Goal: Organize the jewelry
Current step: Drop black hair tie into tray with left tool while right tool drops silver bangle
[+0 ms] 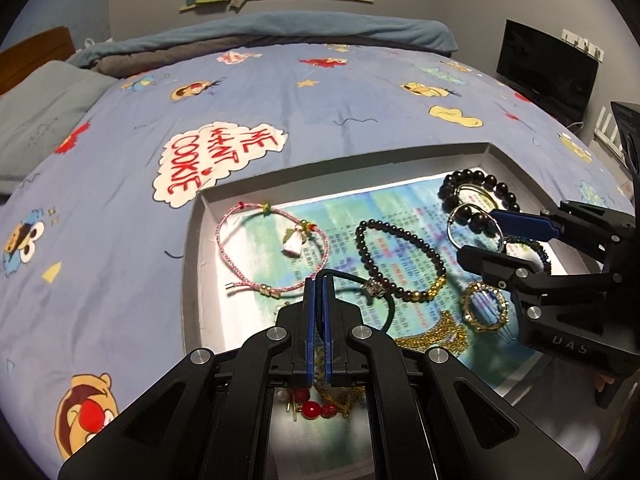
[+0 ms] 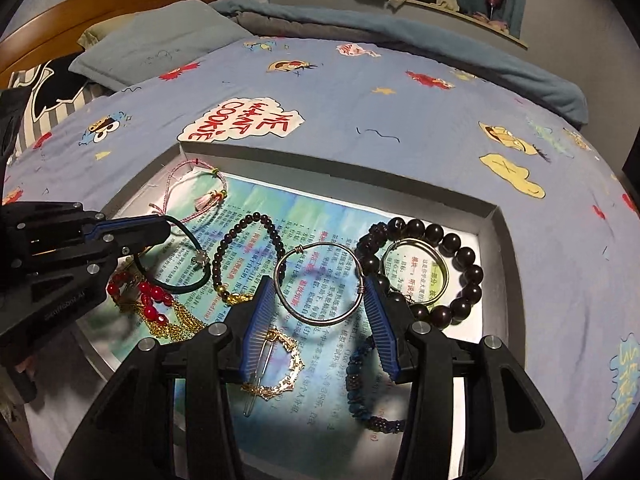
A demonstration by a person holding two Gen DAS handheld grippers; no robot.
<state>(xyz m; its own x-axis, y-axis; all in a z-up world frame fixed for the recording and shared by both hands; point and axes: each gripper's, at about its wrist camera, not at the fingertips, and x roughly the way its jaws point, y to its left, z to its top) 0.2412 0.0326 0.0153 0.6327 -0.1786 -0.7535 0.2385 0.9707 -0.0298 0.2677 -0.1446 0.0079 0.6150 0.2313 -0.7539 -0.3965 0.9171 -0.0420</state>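
— Nearest us, our left gripper (image 1: 319, 280) has its blue ribbed jaws clenched on the black cord bracelet (image 2: 188, 264), a thin smooth loop with a small silver charm, at the near left of the tray.

— And our right gripper (image 2: 320, 296) is released, jaws spread wide over the printed paper, one on each side of the plain silver wire bangle (image 2: 320, 284).

— Going by size: under it all, the bed (image 1: 320, 92) with its soft blue cartoon-print sheet; on that, the shallow grey box tray (image 1: 192, 240), square-cornered, lined with glossy printed paper.

— Then the jewelry inside. Big round dark beads form the chunky bracelet (image 2: 460, 264) at far right, ringed about a second wire bangle. Mid-tray lies the small-bead bracelet (image 1: 400, 256) with gold beads at one end.

— Far left, we see the pink braided cord bracelet (image 1: 272, 256) with a pale tassel.

— Smallest, a gold ring-shaped brooch (image 1: 485, 307), spiky-edged.
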